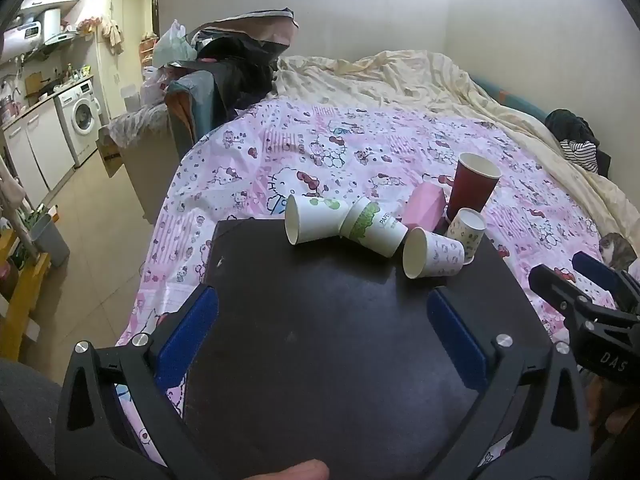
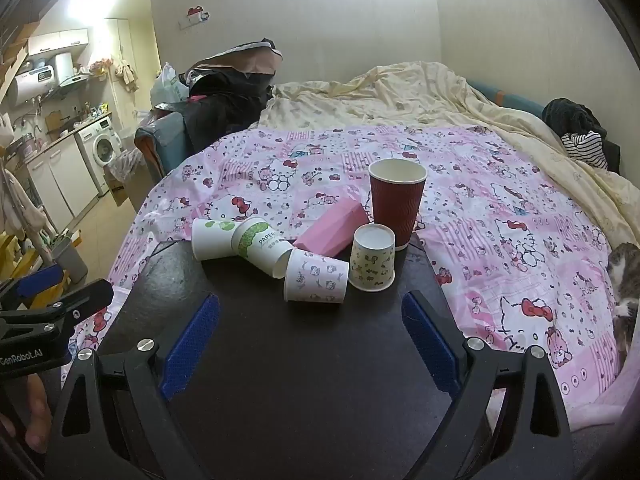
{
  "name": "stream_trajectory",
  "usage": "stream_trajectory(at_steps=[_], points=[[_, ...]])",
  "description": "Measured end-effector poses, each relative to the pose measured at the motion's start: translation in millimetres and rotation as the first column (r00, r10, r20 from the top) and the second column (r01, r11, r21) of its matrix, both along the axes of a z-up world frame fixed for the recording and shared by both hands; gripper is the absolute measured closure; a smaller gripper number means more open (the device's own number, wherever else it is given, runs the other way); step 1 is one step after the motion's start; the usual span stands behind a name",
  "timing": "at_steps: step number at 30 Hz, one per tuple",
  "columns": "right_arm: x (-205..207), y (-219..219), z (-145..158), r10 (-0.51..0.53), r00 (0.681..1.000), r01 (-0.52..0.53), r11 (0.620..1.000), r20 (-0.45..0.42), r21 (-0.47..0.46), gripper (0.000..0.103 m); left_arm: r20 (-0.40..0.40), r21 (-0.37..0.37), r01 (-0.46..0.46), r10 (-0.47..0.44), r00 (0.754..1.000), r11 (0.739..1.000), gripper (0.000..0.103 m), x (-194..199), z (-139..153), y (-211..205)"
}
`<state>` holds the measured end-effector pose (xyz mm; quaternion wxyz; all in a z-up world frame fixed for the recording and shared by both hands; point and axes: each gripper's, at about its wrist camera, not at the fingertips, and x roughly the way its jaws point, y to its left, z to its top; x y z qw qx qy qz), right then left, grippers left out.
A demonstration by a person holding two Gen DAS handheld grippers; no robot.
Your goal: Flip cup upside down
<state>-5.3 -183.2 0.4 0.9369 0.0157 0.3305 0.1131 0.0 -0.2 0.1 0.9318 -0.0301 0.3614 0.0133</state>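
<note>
Left wrist view: left tool (image 1: pixel 322 304) spread wide, nothing btwn the blue pads (image 1: pixel 188 330), hovering over the dark worktop (image 1: pixel 320 340). At the worktop's far edge, a cluster of cups: white cup w/ green dots (image 1: pixel 314 219) on its side, mouth facing left; green-leaf "PAPER" cup (image 1: pixel 374 226) on its side, touching it; Hello Kitty cup (image 1: pixel 434 253) on its side, mouth toward camera. Small patterned cup (image 1: pixel 466 234) stands bottom-up just right of it. Tall red cup (image 1: pixel 474 186) upright, mouth up, behind. Pink box (image 1: pixel 426 206) lies btwn red cup and leaf cup. Right tool (image 1: pixel 576 280) at right edge; spread can't be judged here.

Right wrist view: right tool (image 2: pixel 310 312) also wide, holding nothing, over the worktop (image 2: pixel 304 360). Same cluster: red cup (image 2: pixel 396 204) upright at far edge, patterned cup (image 2: pixel 372 258) inverted in front of it, Hello Kitty cup (image 2: pixel 316 280) beside on its side. Bed w/ pink sheet (image 2: pixel 500 220) behind; cat (image 2: pixel 624 280) at right edge.
</note>
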Motion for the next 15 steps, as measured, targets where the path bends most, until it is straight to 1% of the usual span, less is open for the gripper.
stream_trajectory(at_steps=[15], points=[[-0.1,0.2,-0.7,0.001,1.000,-0.001,1.000,0.003,0.001,0.008,0.010,0.001,-0.004,0.004,1.000,1.000,0.000,-1.0,0.8,-1.9]])
